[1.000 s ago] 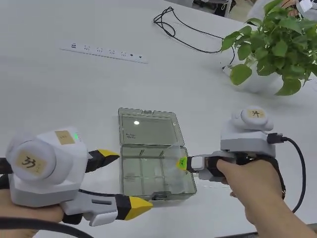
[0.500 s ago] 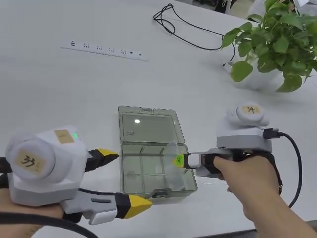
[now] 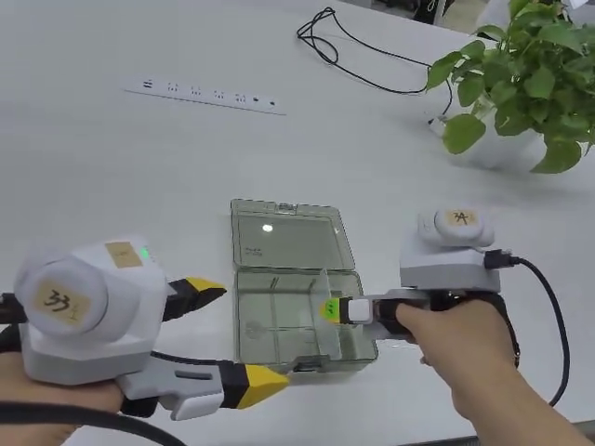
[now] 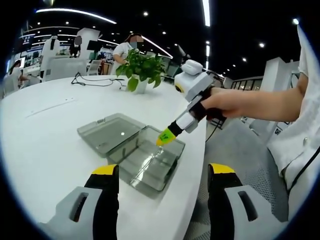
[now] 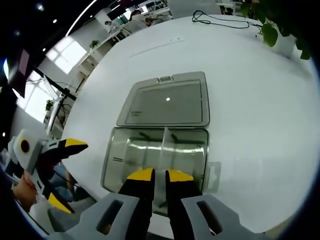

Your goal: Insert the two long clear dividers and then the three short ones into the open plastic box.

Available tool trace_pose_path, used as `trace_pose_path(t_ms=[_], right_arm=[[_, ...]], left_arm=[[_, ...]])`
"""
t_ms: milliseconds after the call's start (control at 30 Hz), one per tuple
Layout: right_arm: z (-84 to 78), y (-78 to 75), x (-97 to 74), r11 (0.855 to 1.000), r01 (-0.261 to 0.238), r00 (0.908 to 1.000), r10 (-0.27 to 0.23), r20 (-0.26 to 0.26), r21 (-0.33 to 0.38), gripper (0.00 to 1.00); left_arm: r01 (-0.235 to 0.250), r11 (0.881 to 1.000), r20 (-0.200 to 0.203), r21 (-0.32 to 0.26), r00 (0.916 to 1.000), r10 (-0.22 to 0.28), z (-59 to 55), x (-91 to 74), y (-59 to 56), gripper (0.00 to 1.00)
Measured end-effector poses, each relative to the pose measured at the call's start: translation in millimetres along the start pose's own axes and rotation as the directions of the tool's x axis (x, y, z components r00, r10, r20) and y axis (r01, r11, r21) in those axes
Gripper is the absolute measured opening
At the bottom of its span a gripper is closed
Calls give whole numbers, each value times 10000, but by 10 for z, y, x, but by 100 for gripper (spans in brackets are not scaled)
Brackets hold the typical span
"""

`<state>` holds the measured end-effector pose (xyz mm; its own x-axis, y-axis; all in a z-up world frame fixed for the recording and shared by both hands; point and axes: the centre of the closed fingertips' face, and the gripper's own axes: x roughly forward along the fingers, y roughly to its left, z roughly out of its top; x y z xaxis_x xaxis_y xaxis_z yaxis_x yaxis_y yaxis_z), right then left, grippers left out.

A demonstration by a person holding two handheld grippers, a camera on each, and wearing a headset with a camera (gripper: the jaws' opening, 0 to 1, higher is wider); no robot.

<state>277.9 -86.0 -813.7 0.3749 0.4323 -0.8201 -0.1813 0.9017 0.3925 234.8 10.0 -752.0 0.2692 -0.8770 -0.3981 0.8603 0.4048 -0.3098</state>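
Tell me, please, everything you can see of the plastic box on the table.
The plastic box is rectangular, smoky grey and see-through, and it lies on the white table. Its lid is fully open and lies flat behind the base, joined along the hinge edge, with a small tab on its far rim. Low ribs divide the shallow base into compartments. A clear divider stands upright across the base, front to back, pinched by the right tool over the base's right part.

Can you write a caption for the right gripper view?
The right claw holds a clear divider down into the open plastic box.
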Motion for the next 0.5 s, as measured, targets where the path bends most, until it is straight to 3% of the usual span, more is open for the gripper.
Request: trace_pose_path(t_ms=[233, 500], right_arm=[[-15, -12, 36, 9996, -272, 9996, 272, -84, 61, 10], [-26, 8, 28, 9956, -915, 9956, 919, 160, -187, 12]], left_arm=[[-214, 9998, -15, -54, 9998, 214, 12, -40, 12, 73], [-662, 9977, -42, -143, 9978, 662, 34, -107, 13, 73]])
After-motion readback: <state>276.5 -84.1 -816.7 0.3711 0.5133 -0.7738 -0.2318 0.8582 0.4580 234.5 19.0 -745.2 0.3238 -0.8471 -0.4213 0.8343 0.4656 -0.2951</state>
